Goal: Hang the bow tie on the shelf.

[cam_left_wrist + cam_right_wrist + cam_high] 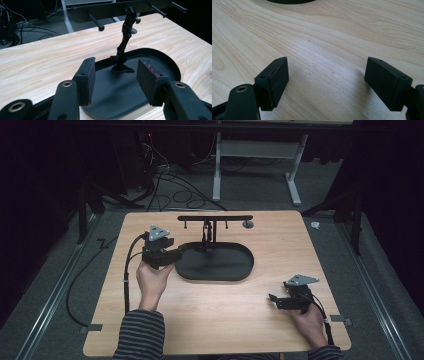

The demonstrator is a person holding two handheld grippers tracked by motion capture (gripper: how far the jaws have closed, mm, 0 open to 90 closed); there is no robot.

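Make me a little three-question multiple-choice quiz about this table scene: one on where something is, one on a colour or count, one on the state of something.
1. Where is the left hand-held gripper?
A. at the left end of the black oval tray
B. at the table's right front corner
C. on the floor

2. What colour is the stand rising from the tray?
A. white
B. black
C. red

3. How do the jaws of the right hand-held gripper stand?
A. shut on a cup
B. shut on nothing
C. open over the bare wooden table

Answers: 1 A, the high view shows it at the tray's left rim. 2 B, post and pegged bar are black. 3 C, the right gripper view shows wood grain between the parted jaws.
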